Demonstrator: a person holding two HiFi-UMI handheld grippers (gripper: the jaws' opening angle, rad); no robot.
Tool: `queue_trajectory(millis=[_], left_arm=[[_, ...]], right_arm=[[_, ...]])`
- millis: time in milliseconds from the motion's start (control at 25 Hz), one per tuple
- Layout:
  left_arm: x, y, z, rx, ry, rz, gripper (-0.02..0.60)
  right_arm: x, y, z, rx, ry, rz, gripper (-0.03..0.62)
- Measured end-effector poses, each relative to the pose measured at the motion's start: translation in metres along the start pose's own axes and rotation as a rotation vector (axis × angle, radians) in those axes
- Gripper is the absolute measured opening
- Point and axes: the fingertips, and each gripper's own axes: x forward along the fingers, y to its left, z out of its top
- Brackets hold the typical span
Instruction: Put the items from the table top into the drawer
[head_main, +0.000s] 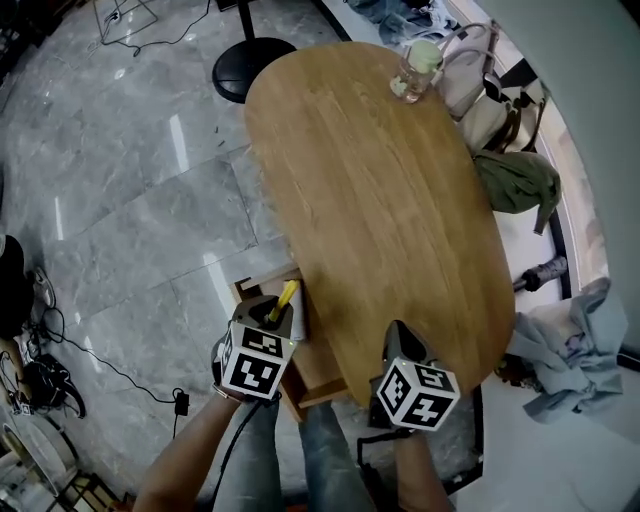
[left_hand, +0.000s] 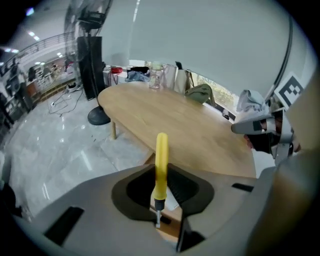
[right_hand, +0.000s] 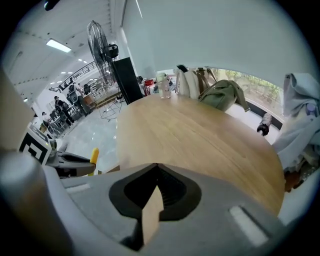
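While the left gripper (head_main: 270, 316), lower left, tilts steeply down gripping a yellow screwdriver (head_main: 283, 299) above the drawer (head_main: 318, 372), the right gripper (head_main: 398, 330) points down, closed and empty.

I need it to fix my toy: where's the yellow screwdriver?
In the head view, the yellow screwdriver is clamped in the left hand-held gripper at lower left, over the open drawer by the wooden table's near edge.
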Motion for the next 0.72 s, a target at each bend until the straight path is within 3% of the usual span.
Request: queue_trajectory(millis=[120,280,720], left_arm=[[0.001,-0.005,-0.014,-0.127,-0.025,0.031,0.071],[0.003,-0.014,-0.037,-0.232,-0.024,0.067,0.071],[0.014,-0.028,-0.102,-0.548,0.049,0.113,0.071]], right_arm=[[0.001,0.009,-0.001,-0.026,0.011,0.022,0.005],[-0.003,0.015,0.002,-0.061,0.018,0.045,0.005],[-0.008,0.015,-0.002,-0.110,0.058,0.069,0.005]])
